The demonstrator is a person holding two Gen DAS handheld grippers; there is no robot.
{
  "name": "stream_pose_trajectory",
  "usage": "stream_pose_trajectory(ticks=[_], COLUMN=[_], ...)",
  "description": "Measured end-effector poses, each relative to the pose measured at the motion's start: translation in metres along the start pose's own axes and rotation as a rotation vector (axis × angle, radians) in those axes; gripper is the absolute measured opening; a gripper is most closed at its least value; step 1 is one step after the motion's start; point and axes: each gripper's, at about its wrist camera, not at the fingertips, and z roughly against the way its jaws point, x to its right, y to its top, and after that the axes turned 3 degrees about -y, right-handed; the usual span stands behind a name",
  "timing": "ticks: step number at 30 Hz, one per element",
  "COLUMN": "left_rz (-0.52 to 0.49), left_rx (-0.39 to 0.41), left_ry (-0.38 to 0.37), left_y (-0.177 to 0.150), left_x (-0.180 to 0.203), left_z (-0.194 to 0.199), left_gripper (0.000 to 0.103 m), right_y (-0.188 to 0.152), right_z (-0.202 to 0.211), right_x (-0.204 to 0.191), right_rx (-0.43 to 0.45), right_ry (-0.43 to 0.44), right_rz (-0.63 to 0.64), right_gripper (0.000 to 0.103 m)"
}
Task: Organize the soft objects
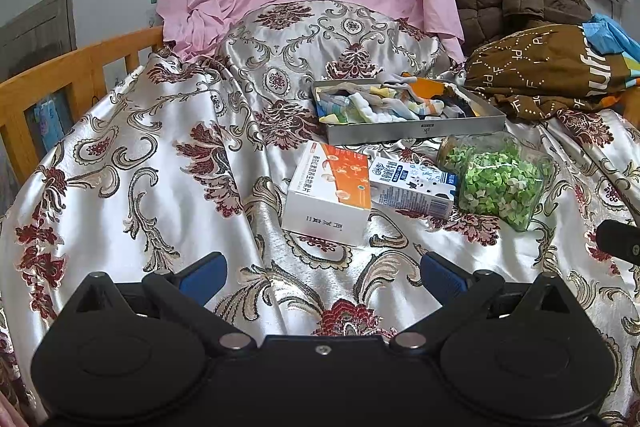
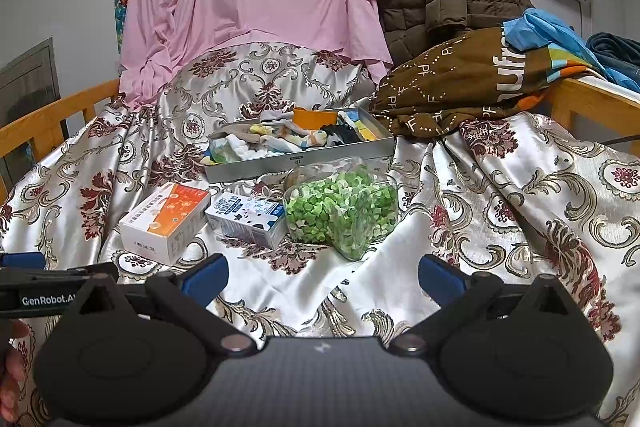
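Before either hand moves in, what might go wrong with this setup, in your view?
1. The clear jar of green paper stars lies on its side on the slippery satin cloth; a nudge could roll it.
2. It lies in front of the grey tray of soft cloths, so reaching tongs may knock it.

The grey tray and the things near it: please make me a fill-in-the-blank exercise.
1. The grey tray holds small folded ____.
2. The clear jar lying on its side is full of ____ paper stars.
3. The milk carton lies between the jar and the orange-and-white ____.
4. Both grippers, left and right, are ____.

Answers: cloths; green; box; open
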Motion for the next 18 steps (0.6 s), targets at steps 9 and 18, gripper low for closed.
stream_pose_trajectory(ticks=[9, 18], left_rz=[-0.002, -0.004], left_rx=[-0.002, -0.002], left_ry=[0.000, 0.000], left_y=[-0.0007, -0.0006], left_x=[-0.0007, 0.0002], left_z=[-0.0008, -0.0008], left_gripper=[0.102, 0.102], right_y=[-0.0021, -0.0012], right_z=[-0.0006, -0.0008], right_x=[0.0010, 0.0005], right_rx=[-0.002, -0.002], right_ry=[-0.001, 0.000], right_rz=[0.000, -0.001], right_gripper=[0.103, 0.103])
